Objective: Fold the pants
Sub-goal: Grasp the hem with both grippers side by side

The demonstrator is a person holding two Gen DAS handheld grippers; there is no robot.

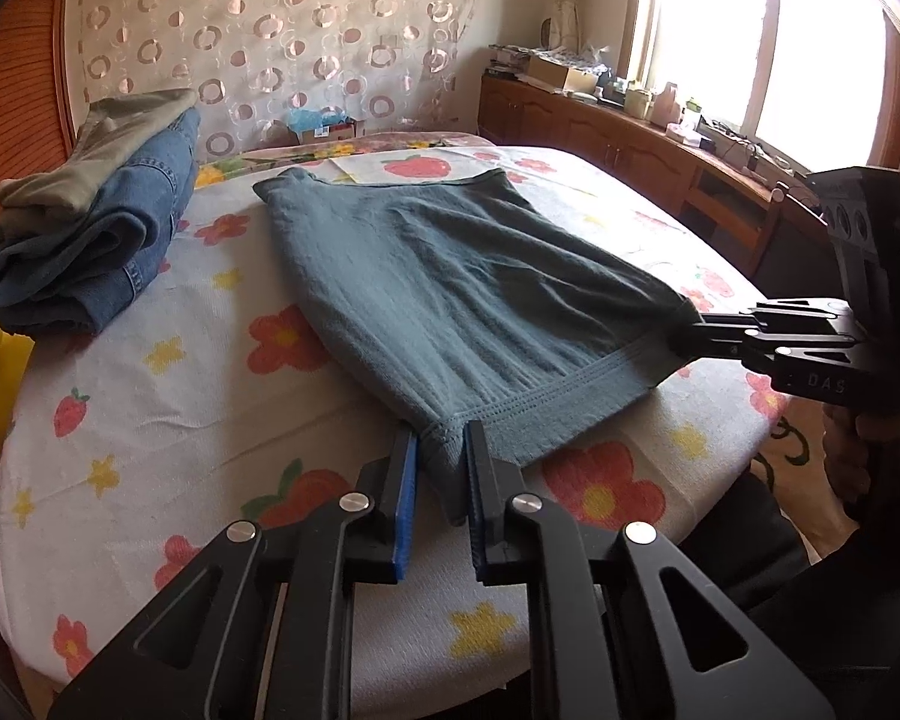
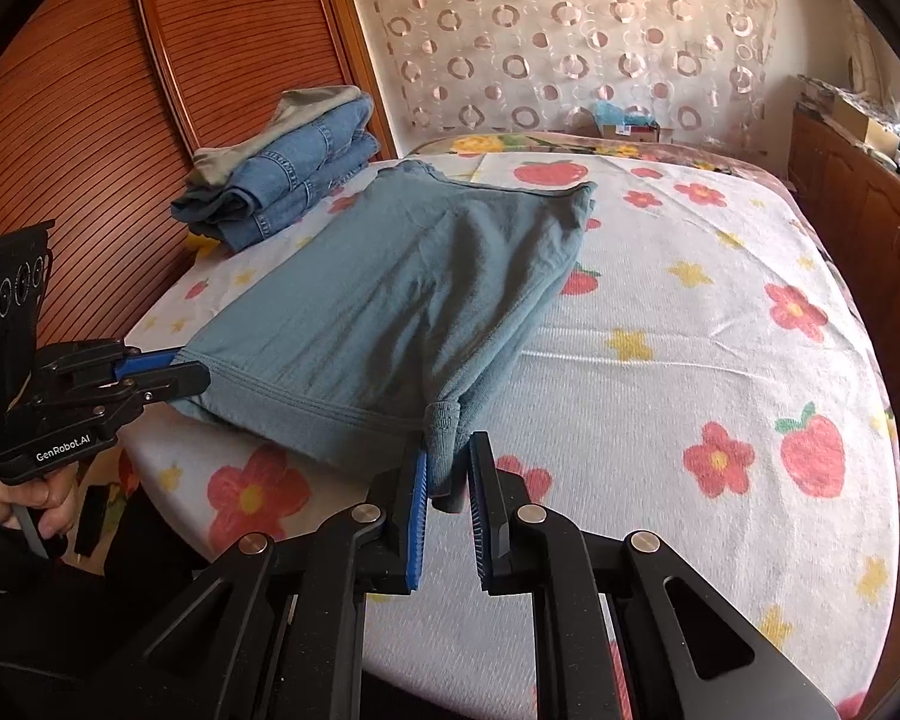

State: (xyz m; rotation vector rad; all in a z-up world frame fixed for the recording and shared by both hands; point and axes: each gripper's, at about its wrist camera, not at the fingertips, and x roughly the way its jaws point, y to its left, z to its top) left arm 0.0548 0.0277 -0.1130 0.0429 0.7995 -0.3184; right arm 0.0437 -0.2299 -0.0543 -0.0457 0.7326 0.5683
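Both hand-held grippers are clenched on the waistband of the teal pants [image 1: 450, 276]: left hand-held gripper [image 1: 441, 456] on one corner, right hand-held gripper [image 2: 447, 456] on the other. Pants are laid on the bed [image 2: 690, 360], already doubled lengthwise it seems; a further fold is judged still to be made. Fabric is soft ribbed knit w/ stitched band. Folded denim jeans [image 1: 114, 228] are stacked nearby, a greyish garment on top.

"GenRobot.AI" on left gripper [image 2: 189, 373]; "DAS" on right gripper [image 1: 687, 333]
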